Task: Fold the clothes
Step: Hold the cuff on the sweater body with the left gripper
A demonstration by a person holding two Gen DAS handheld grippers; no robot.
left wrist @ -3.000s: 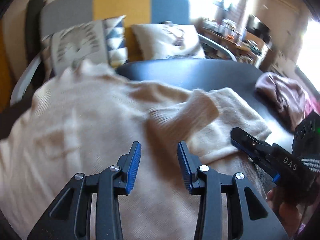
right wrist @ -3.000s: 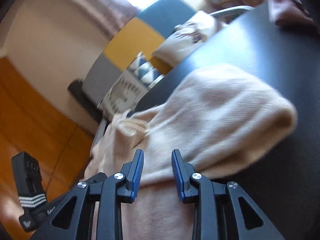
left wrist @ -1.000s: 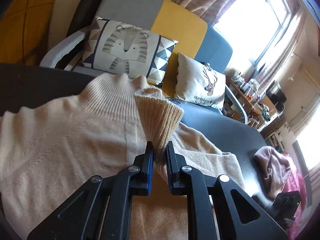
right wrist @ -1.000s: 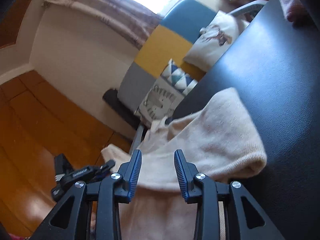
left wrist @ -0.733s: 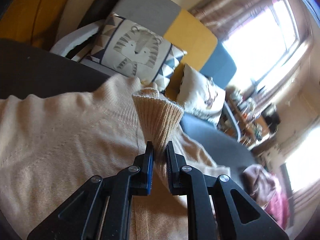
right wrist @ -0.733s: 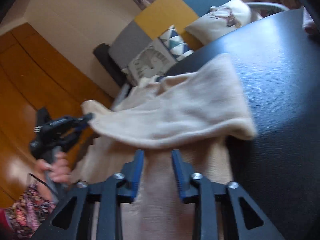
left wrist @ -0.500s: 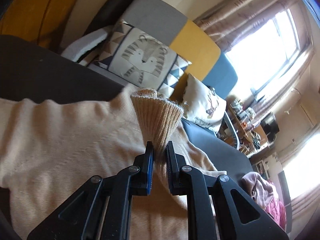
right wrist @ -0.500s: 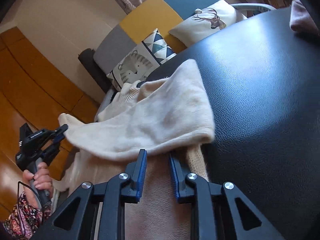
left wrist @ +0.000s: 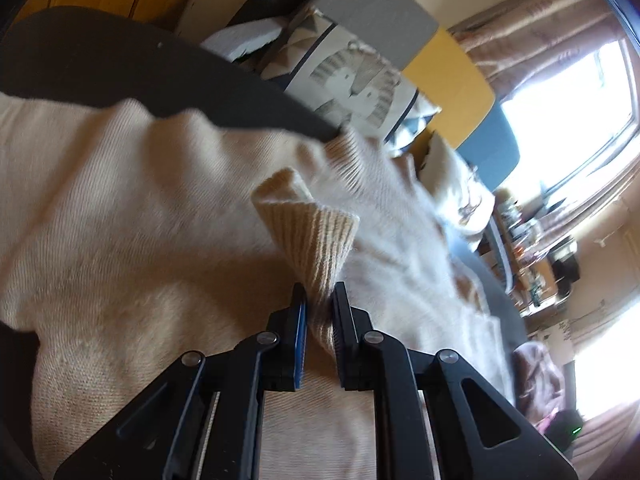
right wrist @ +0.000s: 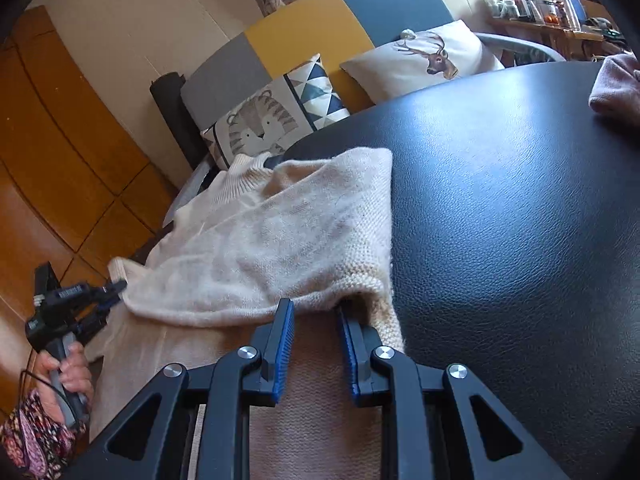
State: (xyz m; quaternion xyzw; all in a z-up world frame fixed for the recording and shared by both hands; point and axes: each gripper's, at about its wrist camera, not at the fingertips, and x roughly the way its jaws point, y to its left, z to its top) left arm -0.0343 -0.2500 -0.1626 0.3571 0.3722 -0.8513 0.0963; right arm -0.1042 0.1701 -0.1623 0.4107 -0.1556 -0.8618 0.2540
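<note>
A cream knit sweater (left wrist: 120,220) lies spread on the black table (left wrist: 100,68). My left gripper (left wrist: 320,304) is shut on its ribbed sleeve cuff (left wrist: 308,236), which stands up out of the jaws above the sweater's body. In the right wrist view the sleeve (right wrist: 280,240) stretches from the left gripper (right wrist: 76,296), held by a hand (right wrist: 68,364), across to a thick fold at my right gripper (right wrist: 314,312). The right jaws are drawn in on that fold of the sweater (right wrist: 224,184), and its corner drapes over the right finger.
A pink garment (right wrist: 616,84) lies at the table's far right, also seen as the pink garment (left wrist: 536,376). Behind the table (right wrist: 500,200) stands a sofa with a tiger cushion (right wrist: 260,128) and a deer cushion (right wrist: 428,60). Wooden panels are on the left.
The left gripper has carried the cuff further left and lower over the sweater's body, drawing the sleeve out. The right gripper has stayed at the fold, its jaws narrower than a second ago.
</note>
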